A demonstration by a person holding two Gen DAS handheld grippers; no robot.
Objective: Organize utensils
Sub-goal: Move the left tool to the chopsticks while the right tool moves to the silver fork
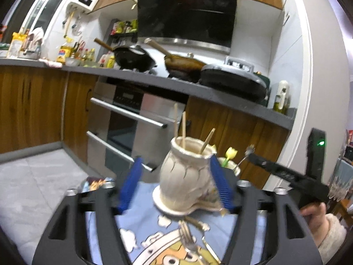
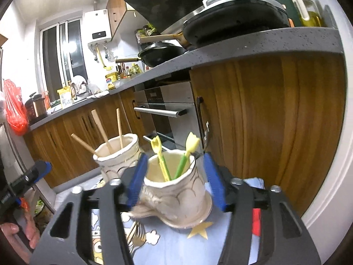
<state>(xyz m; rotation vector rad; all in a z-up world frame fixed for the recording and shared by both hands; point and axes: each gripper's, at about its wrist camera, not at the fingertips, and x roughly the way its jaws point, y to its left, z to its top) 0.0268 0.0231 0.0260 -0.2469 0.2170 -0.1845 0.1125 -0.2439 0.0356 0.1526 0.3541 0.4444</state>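
Two cream ceramic holders stand on a blue cartoon cloth. One holder point(image 1: 186, 176) point(image 2: 119, 154) holds three wooden chopsticks point(image 1: 183, 130). The other holder point(image 2: 176, 190) point(image 1: 229, 165) holds two yellow-green tulip picks point(image 2: 176, 156) and a metal utensil at its far rim. My left gripper point(image 1: 176, 187) is open, its blue fingers on either side of the chopstick holder. My right gripper point(image 2: 176, 183) is open, its blue fingers on either side of the tulip holder. A metal fork point(image 1: 187, 236) point(image 2: 136, 238) lies on the cloth near me, with another utensil beside it.
Wooden cabinets point(image 2: 275, 121) and a steel oven point(image 1: 132, 121) stand just behind the table. The grey counter point(image 1: 176, 81) above carries pans, a griddle and bottles. The right gripper's black body point(image 1: 293, 176) reaches in at the right of the left wrist view.
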